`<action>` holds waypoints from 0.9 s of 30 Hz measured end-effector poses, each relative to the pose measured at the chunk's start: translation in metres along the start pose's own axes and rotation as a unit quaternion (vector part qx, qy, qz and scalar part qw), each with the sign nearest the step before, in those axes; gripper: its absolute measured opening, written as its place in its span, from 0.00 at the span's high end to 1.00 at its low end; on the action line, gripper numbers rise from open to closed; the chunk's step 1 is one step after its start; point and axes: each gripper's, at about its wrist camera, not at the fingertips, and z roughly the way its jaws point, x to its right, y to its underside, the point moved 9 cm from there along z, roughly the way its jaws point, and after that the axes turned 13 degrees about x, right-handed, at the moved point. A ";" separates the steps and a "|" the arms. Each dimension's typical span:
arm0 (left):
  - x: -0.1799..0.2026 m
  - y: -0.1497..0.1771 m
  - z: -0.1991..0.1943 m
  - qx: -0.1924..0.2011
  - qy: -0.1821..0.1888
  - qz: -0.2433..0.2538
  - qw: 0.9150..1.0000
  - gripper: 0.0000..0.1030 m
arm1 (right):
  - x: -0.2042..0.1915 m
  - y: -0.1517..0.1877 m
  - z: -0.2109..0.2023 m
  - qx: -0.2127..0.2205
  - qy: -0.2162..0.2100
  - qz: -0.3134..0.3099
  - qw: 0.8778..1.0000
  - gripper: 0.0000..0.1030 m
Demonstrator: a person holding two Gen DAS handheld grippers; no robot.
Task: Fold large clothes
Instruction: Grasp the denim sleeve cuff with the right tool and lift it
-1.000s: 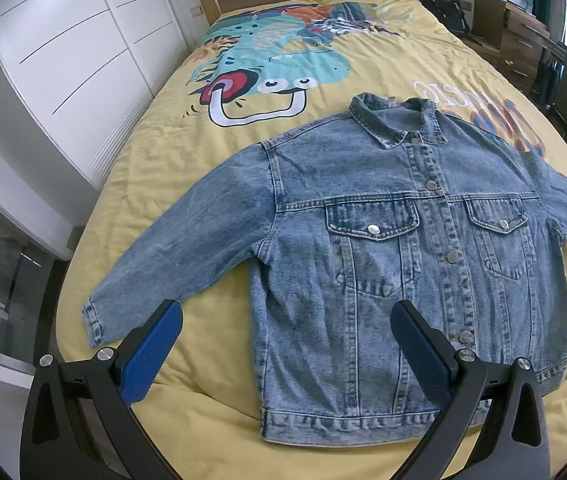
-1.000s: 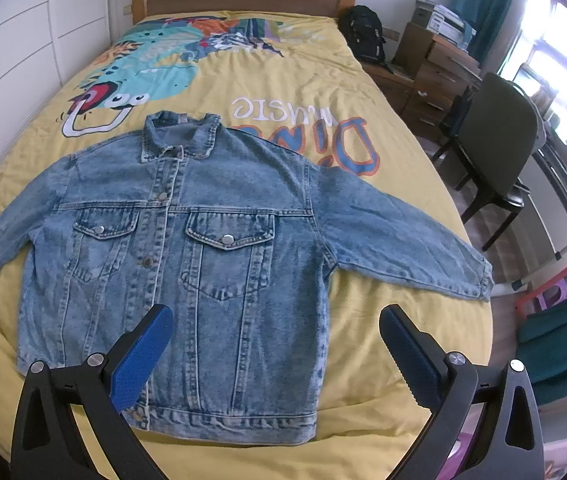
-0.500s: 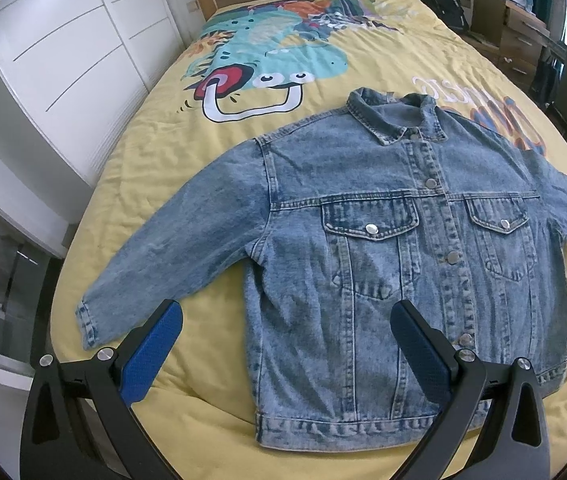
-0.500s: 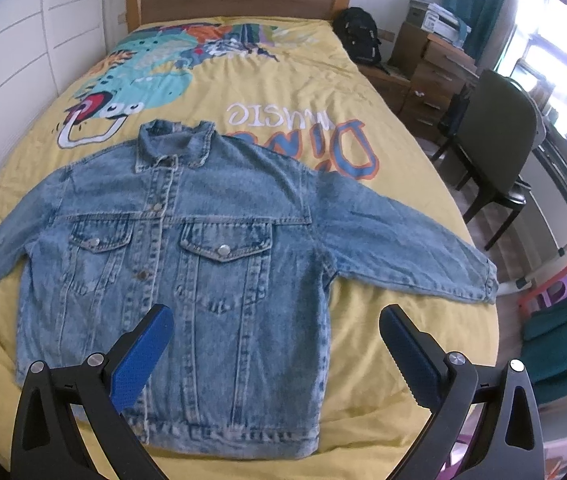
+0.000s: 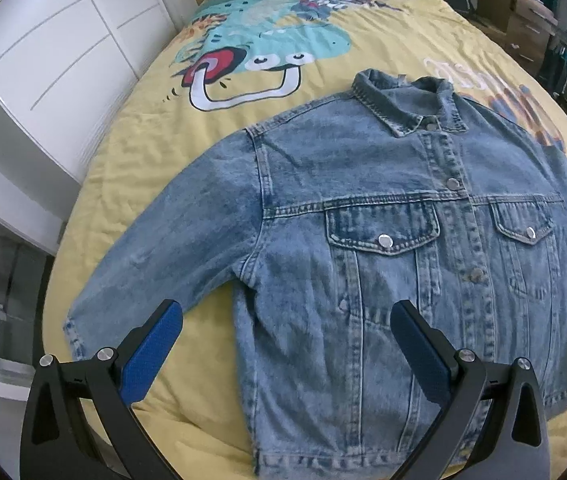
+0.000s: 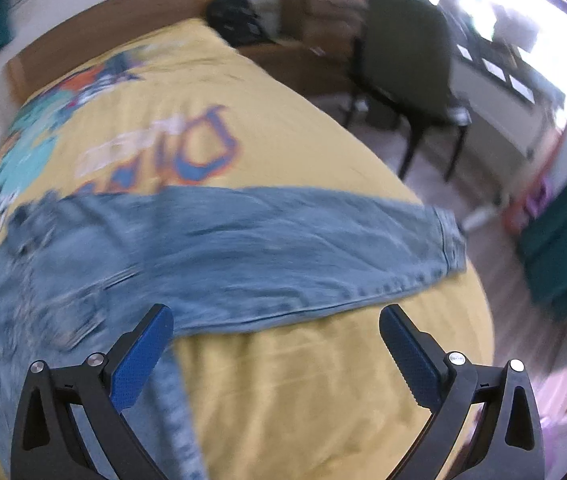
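Note:
A blue denim jacket lies flat, front up and buttoned, on a yellow bed cover. Its left sleeve reaches toward the bed's left edge. My left gripper is open and empty, held above the jacket's lower left side near the armpit. In the blurred right wrist view the jacket's right sleeve stretches to the bed's right edge, cuff at the end. My right gripper is open and empty, above the cover just in front of that sleeve.
White wardrobe doors stand close along the bed's left side. A wooden headboard is at the far end. A dark chair, wooden drawers and a black backpack stand to the right of the bed.
My left gripper has moved forward and lower over the jacket's left side. My right gripper has swung quickly right and down toward the right sleeve; its view is now blurred.

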 end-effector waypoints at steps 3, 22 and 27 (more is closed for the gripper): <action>0.001 -0.004 0.013 -0.007 -0.003 -0.001 1.000 0.01 | 0.046 0.006 0.041 -0.026 0.020 0.066 0.997 0.00; -0.012 0.012 0.068 -0.058 -0.019 -0.013 0.998 0.01 | 0.139 0.022 0.155 -0.107 0.104 0.216 0.965 0.33; -0.017 0.014 0.069 -0.054 -0.015 -0.018 0.998 0.01 | 0.128 0.003 0.145 -0.104 0.060 0.216 0.969 0.92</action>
